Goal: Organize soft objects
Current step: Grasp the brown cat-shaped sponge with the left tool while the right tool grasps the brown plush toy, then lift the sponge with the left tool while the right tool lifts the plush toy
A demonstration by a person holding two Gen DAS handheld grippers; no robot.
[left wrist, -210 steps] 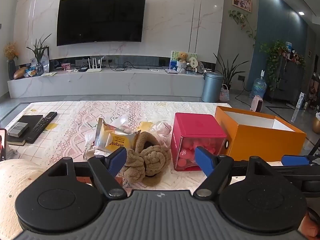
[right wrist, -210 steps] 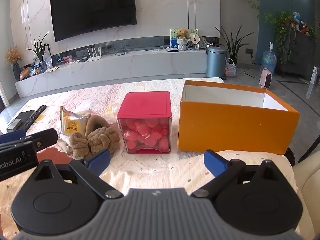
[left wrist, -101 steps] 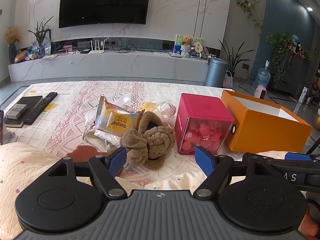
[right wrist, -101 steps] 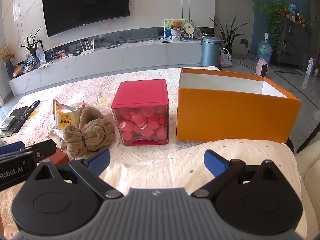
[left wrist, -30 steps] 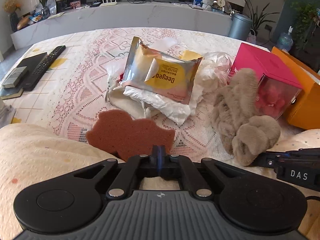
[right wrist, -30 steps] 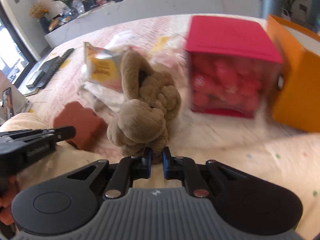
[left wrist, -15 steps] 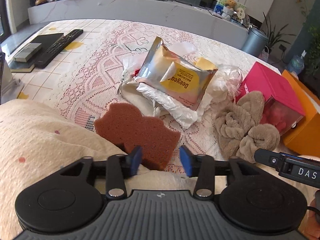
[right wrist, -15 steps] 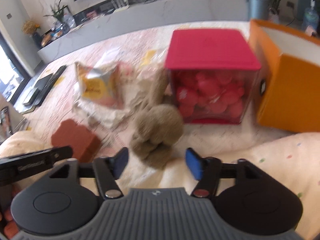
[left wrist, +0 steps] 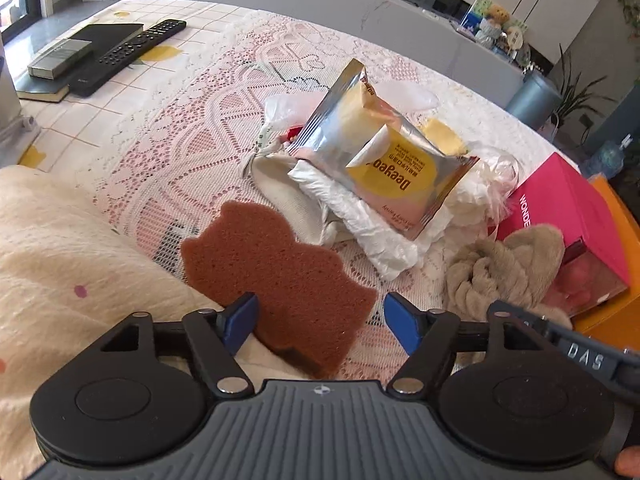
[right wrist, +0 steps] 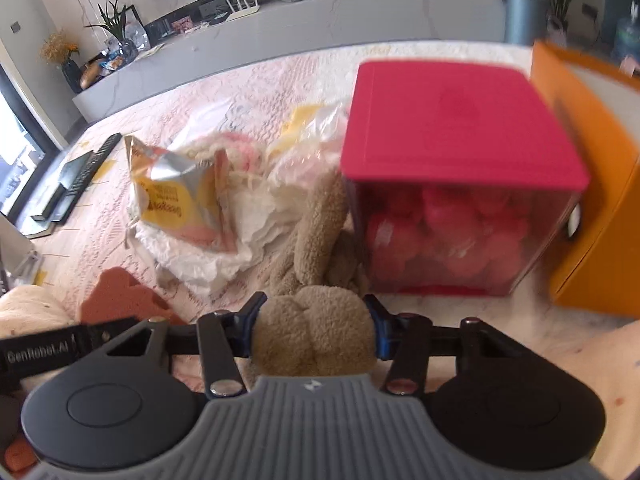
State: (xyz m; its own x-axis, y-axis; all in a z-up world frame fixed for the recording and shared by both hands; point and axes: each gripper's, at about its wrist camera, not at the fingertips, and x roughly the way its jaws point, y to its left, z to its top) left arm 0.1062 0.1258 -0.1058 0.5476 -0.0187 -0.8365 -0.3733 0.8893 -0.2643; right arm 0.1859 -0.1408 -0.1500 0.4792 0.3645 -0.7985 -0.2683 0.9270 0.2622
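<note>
Now right tool [right wrist: 314, 330] clamps tan plush knot [right wrist: 316, 336], low over desk [left wrist: 192, 128] near red-lidded cube [right wrist: 460, 128]. Lift clear before swinging toward orange box [right wrist: 592, 184]. Left tool [left wrist: 320, 322] spread wide, angled down, straddling brown sponge [left wrist: 280, 276], not yet gripping.

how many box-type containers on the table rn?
2. The red-lidded clear box stands right of the brown plush; the orange box stands touching its right side. The soft pile may hide others.
</note>
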